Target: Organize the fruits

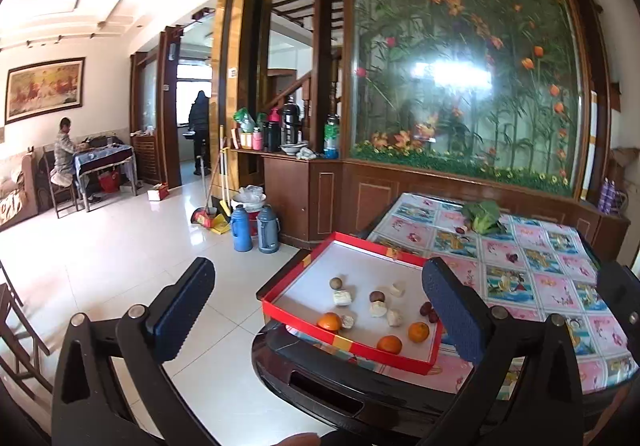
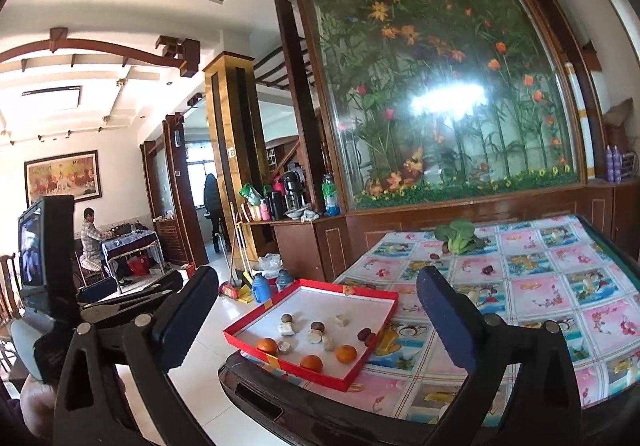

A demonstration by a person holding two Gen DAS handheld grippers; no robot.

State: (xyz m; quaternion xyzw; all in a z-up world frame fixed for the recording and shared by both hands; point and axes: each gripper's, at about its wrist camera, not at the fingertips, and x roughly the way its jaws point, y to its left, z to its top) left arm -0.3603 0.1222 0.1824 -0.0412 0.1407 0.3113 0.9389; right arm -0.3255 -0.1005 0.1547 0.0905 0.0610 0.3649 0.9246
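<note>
Claws up front: both claws were closest to the cameras. The left gripper (image 1: 316,310) had its two blue pads wide apart, with nothing between them. The right gripper (image 2: 320,320) also had its pads wide apart and held nothing.
Glass wall: behind the table stood a very big glass panel (image 1: 464,58) full of green stems and orange flowers.
Table: the table (image 1: 552,278) had a dark rim and a cloth with pink and blue picture squares.
Red tray: a flat red tray (image 1: 296,274) with a white floor sat on the near left corner of the table. One corner stuck out over the table edge.
Green veggie: a leafy green vegetable (image 1: 484,216) lay at the far end of the table, well apart from the tray.
Flasks: two blue flasks (image 1: 256,228) stood on the floor beside the brown cabinet.
Oranges: three oranges (image 1: 389,344) sat in the tray near its front edge.
White bits: some pale chunks (image 1: 342,298) lay in the middle of the tray.
Brown balls: two round brown fruits (image 1: 336,283) were in the tray, next to the pale chunks.
Red fruits: small dark red fruits (image 2: 364,335) lay by the tray's right side.
People: far off, one person (image 1: 64,154) sat at a small table, and another stood in a doorway.
</note>
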